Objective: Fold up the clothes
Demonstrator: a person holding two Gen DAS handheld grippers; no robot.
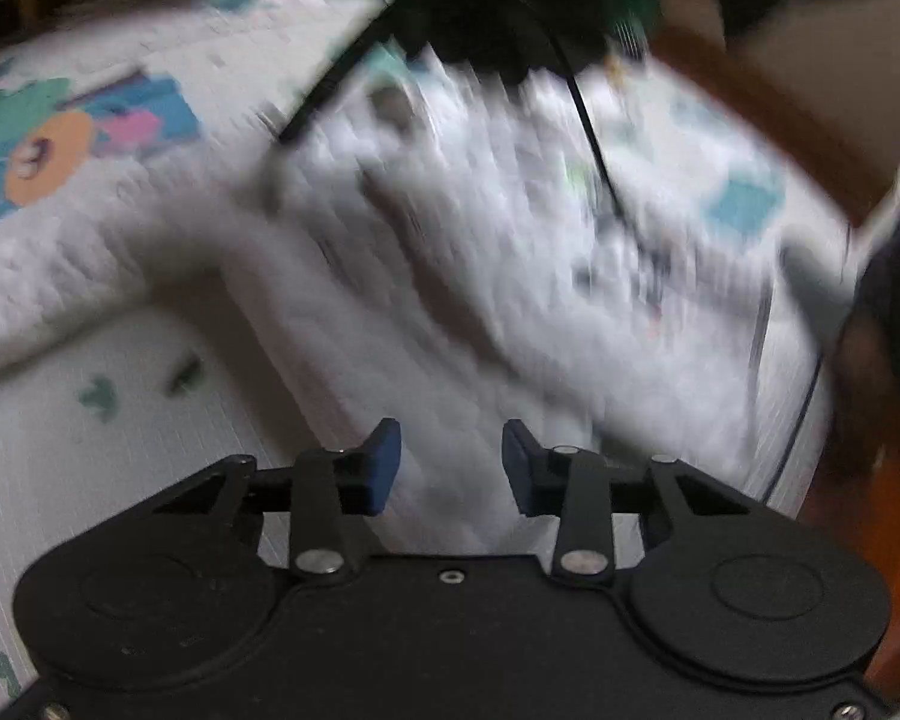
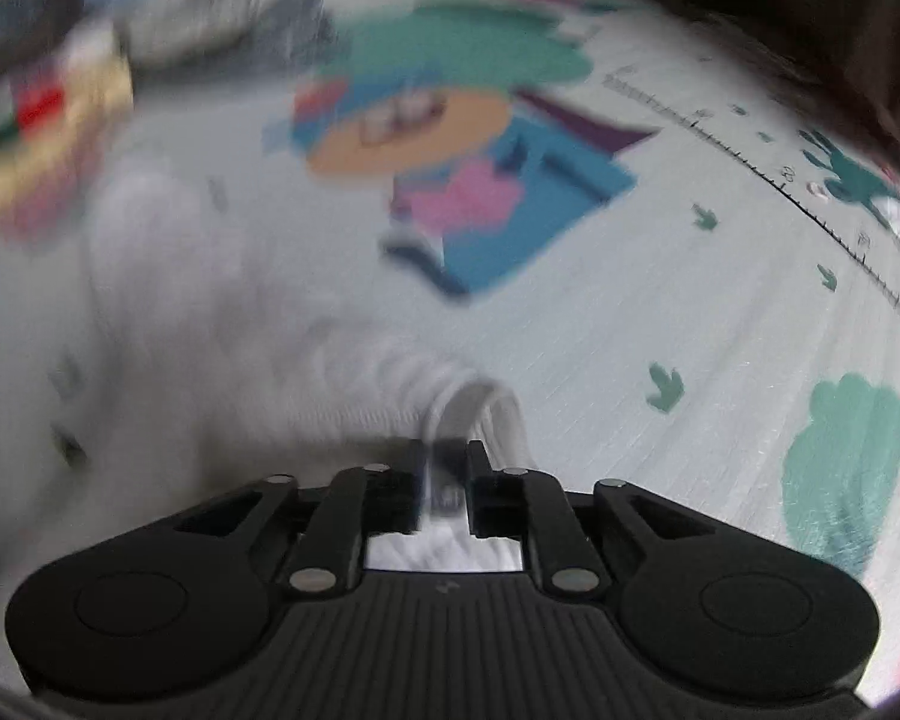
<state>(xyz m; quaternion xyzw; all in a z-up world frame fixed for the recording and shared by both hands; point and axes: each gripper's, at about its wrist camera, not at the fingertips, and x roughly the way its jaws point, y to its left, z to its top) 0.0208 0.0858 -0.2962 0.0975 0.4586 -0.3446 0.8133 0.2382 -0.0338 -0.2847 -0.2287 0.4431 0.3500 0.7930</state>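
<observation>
A white garment [image 1: 462,276] with small printed marks lies spread on a pale play mat [image 1: 90,450], blurred by motion in the left wrist view. My left gripper [image 1: 451,462] hovers over its near edge, open, with nothing between the blue pads [image 1: 384,456]. In the right wrist view the same white garment [image 2: 210,324] trails off to the left, and my right gripper [image 2: 444,480] is shut on a ribbed white edge [image 2: 480,414] of it, the fabric bunched between the fingers.
The mat [image 2: 690,330] carries a colourful cartoon print [image 2: 450,156] and a ruler-like line [image 2: 810,204]. A black cable [image 1: 588,114] crosses the garment. A person's arm [image 1: 870,354] shows at the right. Blurred stacked items [image 2: 48,108] sit at the far left.
</observation>
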